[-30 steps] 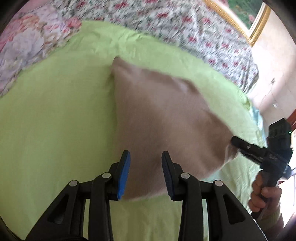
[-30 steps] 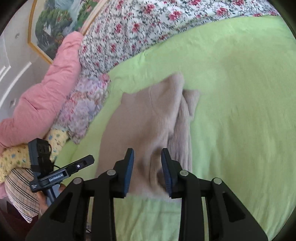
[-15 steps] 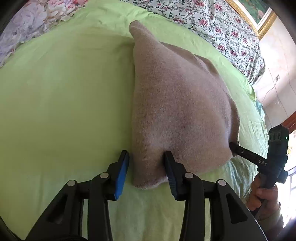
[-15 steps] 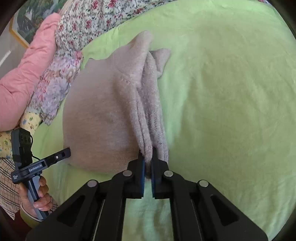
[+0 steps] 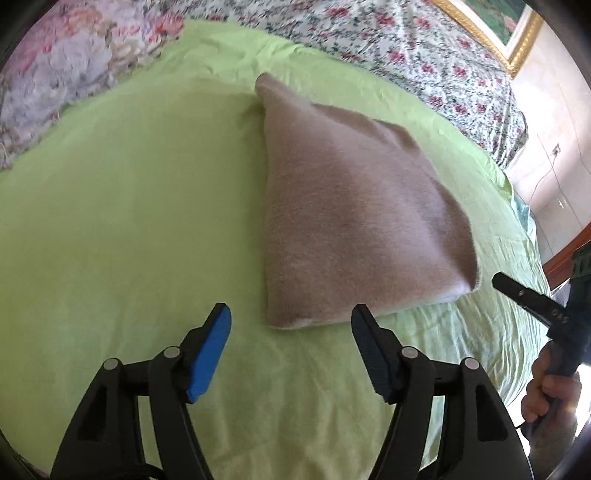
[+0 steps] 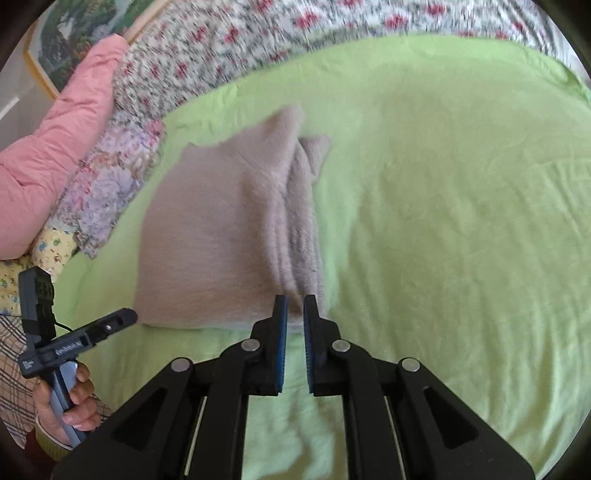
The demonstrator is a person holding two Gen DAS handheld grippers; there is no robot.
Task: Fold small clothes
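Note:
A folded beige fleece garment (image 5: 351, 221) lies on the green sheet (image 5: 129, 221). My left gripper (image 5: 291, 325) is wide open and empty, just short of the garment's near edge. In the right wrist view the garment (image 6: 221, 236) shows stacked folds along its right side. My right gripper (image 6: 294, 301) has its jaws nearly closed with a narrow gap, tips at the garment's near right corner; whether cloth is between them is unclear. The right gripper also shows in the left wrist view (image 5: 517, 295), apart from the garment's corner.
A floral quilt (image 5: 369, 37) covers the far end of the bed, with a pink duvet (image 6: 62, 140) and flowered pillow (image 6: 107, 184) at the left. A framed picture (image 5: 491, 26) hangs on the wall. The bed's edge drops off at the right.
The left gripper opened wide and drew back off the garment's near edge. The right gripper's jaws parted slightly and pulled back a little. The garment settled flat.

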